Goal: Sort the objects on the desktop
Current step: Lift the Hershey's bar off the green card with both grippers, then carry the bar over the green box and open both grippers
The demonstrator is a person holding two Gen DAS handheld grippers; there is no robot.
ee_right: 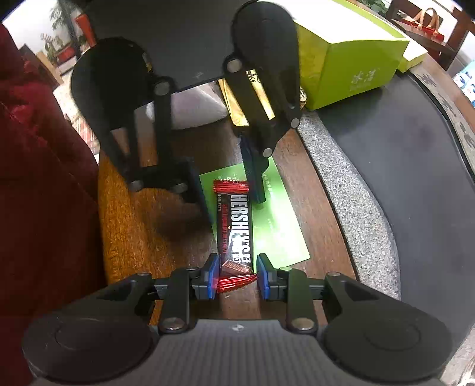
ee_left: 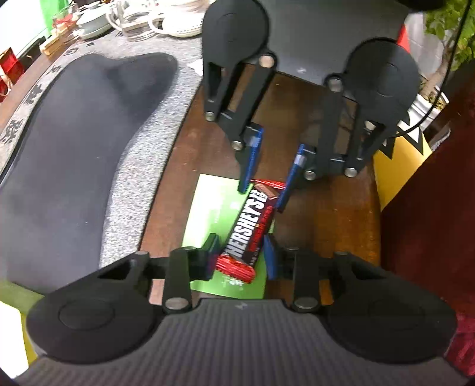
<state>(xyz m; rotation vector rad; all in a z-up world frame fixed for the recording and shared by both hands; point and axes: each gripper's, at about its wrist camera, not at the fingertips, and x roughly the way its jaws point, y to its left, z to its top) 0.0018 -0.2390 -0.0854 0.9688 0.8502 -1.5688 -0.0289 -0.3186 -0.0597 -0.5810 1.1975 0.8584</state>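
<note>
A Hershey's chocolate bar (ee_left: 248, 231) (ee_right: 236, 225) in a black wrapper with red crimped ends lies along a green card (ee_left: 207, 207) (ee_right: 279, 231) on the wooden table (ee_left: 326, 225). My left gripper (ee_left: 241, 255) (ee_right: 234, 207) is shut on one end of the bar, its blue pads against both sides. My right gripper (ee_left: 262, 199) (ee_right: 236, 276) faces it and is shut on the other end. Both point steeply down at the table.
A dark pad (ee_left: 74, 148) on a grey speckled mat (ee_left: 142, 166) (ee_right: 350, 202) borders the card. A lime-green box (ee_right: 350, 65) and a gold packet (ee_right: 237, 110) stand behind. Red fabric (ee_left: 430, 237) (ee_right: 35, 178), a yellow box (ee_left: 394, 172) and crockery (ee_left: 178, 23) are nearby.
</note>
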